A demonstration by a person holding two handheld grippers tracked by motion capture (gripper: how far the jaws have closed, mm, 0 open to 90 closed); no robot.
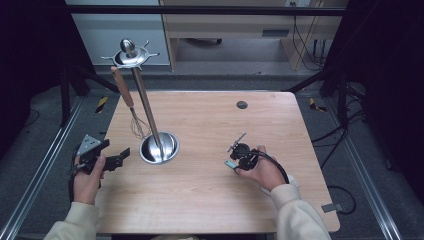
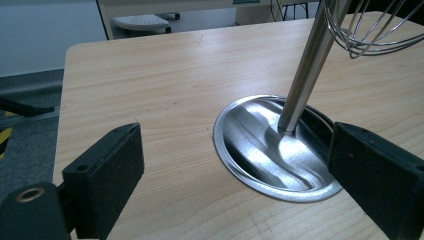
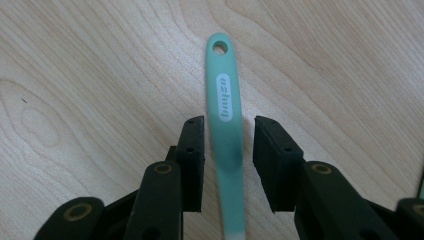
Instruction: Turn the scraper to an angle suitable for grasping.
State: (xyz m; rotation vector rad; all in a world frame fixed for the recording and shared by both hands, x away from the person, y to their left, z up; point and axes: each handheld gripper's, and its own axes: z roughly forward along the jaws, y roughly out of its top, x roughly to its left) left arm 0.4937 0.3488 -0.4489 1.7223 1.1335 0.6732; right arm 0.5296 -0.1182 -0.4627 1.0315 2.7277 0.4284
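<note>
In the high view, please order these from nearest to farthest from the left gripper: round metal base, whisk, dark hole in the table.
From the left gripper:
1. Round metal base, just to its right.
2. Whisk, hanging above, farther back.
3. Dark hole, far right, near the table's back edge.

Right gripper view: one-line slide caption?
Open right gripper straddling a green handle lying on the wooden table.

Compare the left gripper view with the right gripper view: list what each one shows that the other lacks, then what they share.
Left gripper view alone: the steel stand's round base, its pole, the whisk's wires hanging above, and the left gripper with fingers wide apart. Right gripper view alone: a mint-green handle with a hanging hole, lying between the right gripper's open fingers. Both: the wooden table.
</note>
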